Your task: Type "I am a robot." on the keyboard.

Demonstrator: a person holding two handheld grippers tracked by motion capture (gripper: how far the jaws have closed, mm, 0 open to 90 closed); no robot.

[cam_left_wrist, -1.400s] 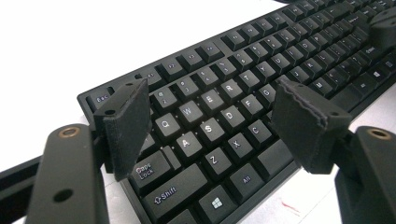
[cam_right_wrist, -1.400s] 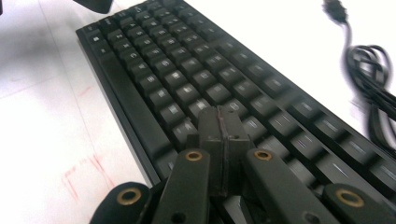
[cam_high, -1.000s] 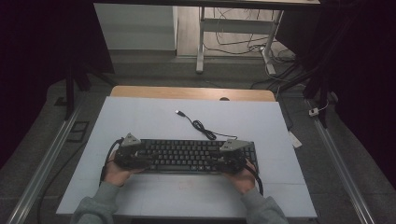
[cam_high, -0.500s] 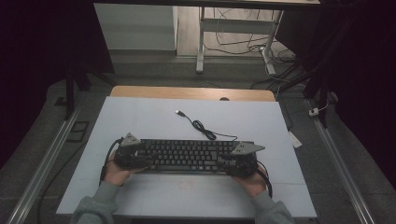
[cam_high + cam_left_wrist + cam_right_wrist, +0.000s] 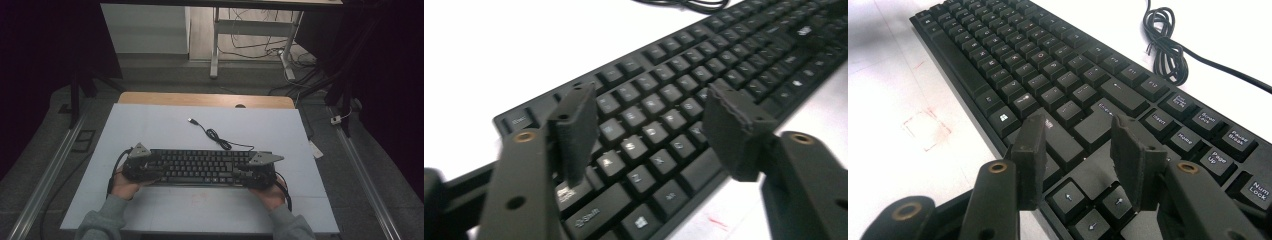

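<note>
The black keyboard (image 5: 202,167) lies across the near middle of the white worktop (image 5: 150,120), its cable (image 5: 220,140) curling off to the far side. Since a second ago we see the right tongs (image 5: 245,175) shift slightly at the keyboard's right end; it looks like we are settling in to work the keys. The left tongs (image 5: 649,125) have just been closing, yet hang apart over the left-hand keys, gripping nothing. The right tongs hover half-spread above the arrow keys (image 5: 1088,200), empty.
</note>
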